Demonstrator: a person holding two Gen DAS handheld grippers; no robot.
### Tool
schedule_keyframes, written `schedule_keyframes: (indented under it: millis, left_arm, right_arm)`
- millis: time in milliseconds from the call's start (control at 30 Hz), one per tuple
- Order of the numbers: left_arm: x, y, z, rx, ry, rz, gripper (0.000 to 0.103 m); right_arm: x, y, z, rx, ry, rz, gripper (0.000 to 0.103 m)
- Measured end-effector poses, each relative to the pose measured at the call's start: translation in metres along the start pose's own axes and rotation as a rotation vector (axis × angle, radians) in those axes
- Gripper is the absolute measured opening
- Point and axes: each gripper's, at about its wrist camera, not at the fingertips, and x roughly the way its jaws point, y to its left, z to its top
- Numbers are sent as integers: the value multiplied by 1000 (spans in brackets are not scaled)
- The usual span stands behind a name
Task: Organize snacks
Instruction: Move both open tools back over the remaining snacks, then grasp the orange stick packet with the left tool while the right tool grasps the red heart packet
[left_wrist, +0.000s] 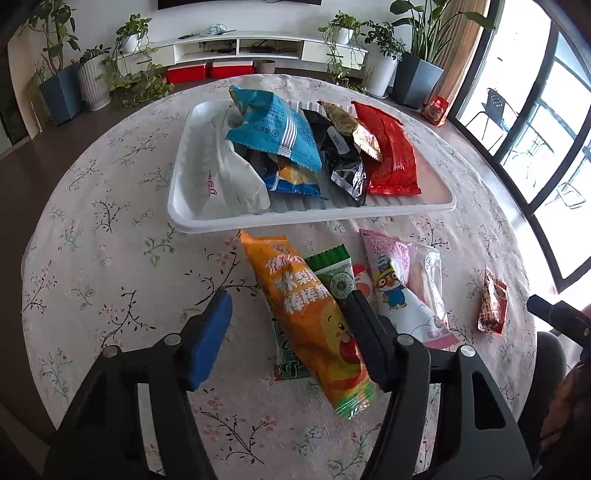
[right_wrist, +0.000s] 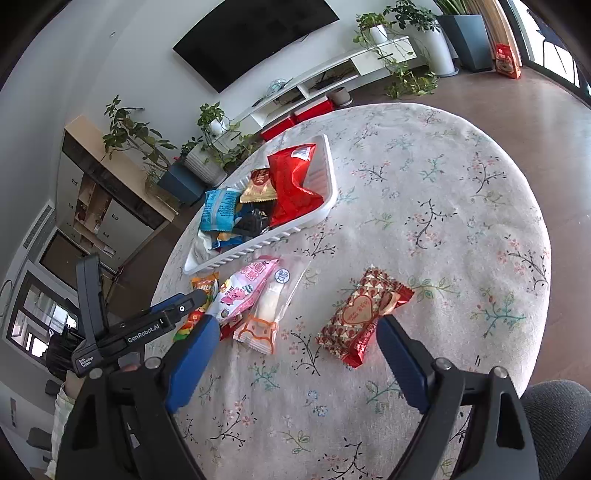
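A white tray holds several snack packs: light blue, black, gold, red, white. In front of it lie an orange pack, a green pack, a pink cartoon pack, a clear pack. A small red heart-print pack lies apart to the right. My left gripper is open, its fingers either side of the orange pack. My right gripper is open just short of the heart-print pack. The tray also shows in the right wrist view.
The round table has a floral cloth. The left gripper's body shows at the left of the right wrist view. Potted plants and a low white TV shelf stand beyond the table. A chair is at the near right.
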Motion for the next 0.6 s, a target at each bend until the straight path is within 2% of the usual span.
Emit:
schedule_keyframes:
  millis: [133, 367, 600]
  left_arm:
    - [9, 8, -2, -3, 23, -1, 41]
    - [20, 15, 8, 20, 54, 7, 41]
    - [18, 30, 12, -9, 48, 23, 41]
  right_arm:
    - [1, 1, 0, -10, 0, -9, 89]
    - [3, 6, -3, -49, 11, -23, 89]
    - [1, 8, -2, -66, 7, -46, 89]
